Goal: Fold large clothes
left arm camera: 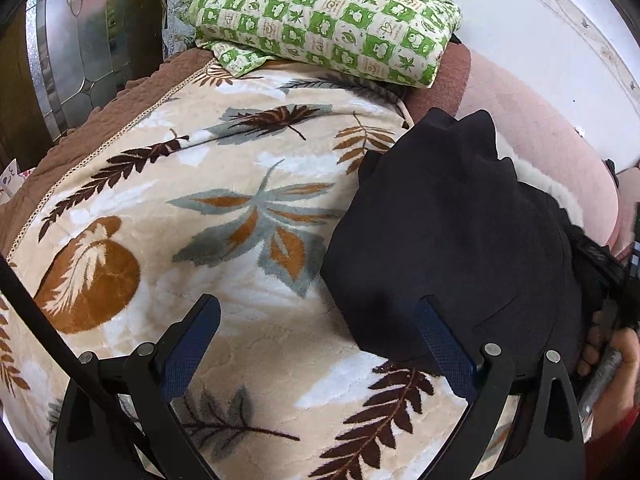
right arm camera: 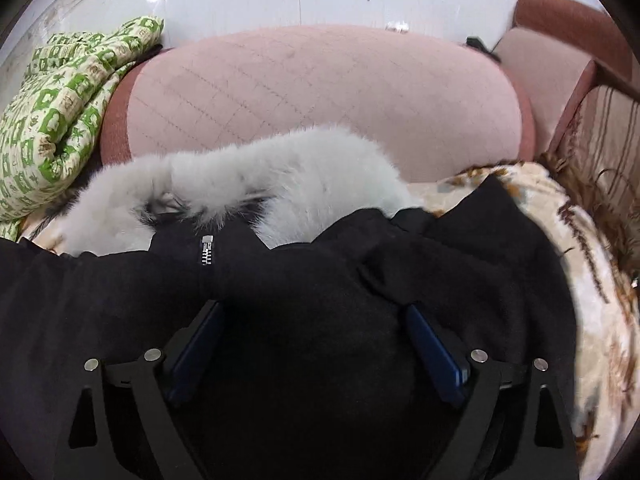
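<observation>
A black coat (left arm camera: 448, 240) lies bunched on a leaf-patterned blanket (left arm camera: 208, 184), at the right of the left wrist view. My left gripper (left arm camera: 318, 312) is open above the blanket, its right finger at the coat's near edge. In the right wrist view the black coat (right arm camera: 320, 280) fills the lower half, with a white fur collar (right arm camera: 248, 184) and a silver zipper pull (right arm camera: 207, 250) at its far side. My right gripper (right arm camera: 314, 316) is open just above the coat's black cloth, nothing between its fingers.
A folded green-and-white checked quilt (left arm camera: 328, 20) lies at the far end of the blanket, also visible at the left in the right wrist view (right arm camera: 52, 120). A pink sofa back cushion (right arm camera: 320, 100) stands behind the coat. A brown armrest (right arm camera: 568, 20) is at the right.
</observation>
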{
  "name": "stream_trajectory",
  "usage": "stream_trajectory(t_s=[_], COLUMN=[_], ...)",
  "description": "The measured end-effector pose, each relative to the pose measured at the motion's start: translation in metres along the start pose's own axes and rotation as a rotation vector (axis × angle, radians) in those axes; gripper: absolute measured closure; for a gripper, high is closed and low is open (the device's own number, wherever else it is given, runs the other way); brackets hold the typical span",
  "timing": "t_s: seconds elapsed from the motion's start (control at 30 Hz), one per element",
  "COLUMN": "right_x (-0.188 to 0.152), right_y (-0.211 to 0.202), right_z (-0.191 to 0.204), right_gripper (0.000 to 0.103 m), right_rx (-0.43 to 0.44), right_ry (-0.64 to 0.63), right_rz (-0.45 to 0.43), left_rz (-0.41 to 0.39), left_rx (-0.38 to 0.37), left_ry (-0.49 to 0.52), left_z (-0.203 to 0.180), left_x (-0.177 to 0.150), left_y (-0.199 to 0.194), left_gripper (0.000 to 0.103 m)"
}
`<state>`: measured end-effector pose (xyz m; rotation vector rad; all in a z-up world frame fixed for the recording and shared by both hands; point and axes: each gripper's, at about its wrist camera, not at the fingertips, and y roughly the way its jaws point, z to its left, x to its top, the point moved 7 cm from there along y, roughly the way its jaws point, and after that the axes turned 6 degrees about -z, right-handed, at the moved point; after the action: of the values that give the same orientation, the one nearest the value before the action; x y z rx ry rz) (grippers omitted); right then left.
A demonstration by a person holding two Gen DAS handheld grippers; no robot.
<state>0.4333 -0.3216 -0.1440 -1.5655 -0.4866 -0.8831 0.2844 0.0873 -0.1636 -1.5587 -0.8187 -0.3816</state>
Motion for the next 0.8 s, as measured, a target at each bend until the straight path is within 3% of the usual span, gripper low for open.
stream_trajectory(t_s=[0.1,0.17,0.27,0.4,0.5,0.6,0.7,0.8], right_x=[0.004,0.000,-0.020,-0.038,-0.031,-0.024,-0.036,-0.067], right_y=[-0.045,-0.058,-0.034,0.012,0.011,-0.021,-0.068,-0.105], right_z=[-0.012,-0.024,-0.052,-0.074,-0.075,-0.072,-0.072,-0.086], right_gripper=[0.010,0.010,0.010,0.001,0.001,0.001,0.001,0.001], right_rx=[-0.030,-0.078,-0.149,-0.021,-0.035,-0.057,0.038,0.121], right_ry=[-0.026,-0.031,-0.003,0.152,0.150,0.138,0.161,0.213], right_rz=[-0.124,-0.158,-0.068,0.071,0.124,0.090,0.026,0.017], left_rz=[-0.003,-0.004,-0.006,0.010,0.047,0.068,0.071,0.083], left_rx=[-0.010,-0.011,-0.007,-0.026,-0.062,-0.073,-0.083,-0.129], left_ry=[-0.014,-0.020,-0.018,-0.031,-0.080,-0.146,-0.210,-0.275], left_z=[0.002,0.003,0.003,0.004,0.012,0.026,0.042,0.051], left_x=[0.001,0.001,0.000,0.002,0.007,0.011,0.014,0.016], left_y=[-0.003,-0.004,-0.004,-0.001,0.007,0.012,0.011,0.011], left_gripper=[0.004,0.004,0.004,0.004,0.004,0.004,0.004,0.004])
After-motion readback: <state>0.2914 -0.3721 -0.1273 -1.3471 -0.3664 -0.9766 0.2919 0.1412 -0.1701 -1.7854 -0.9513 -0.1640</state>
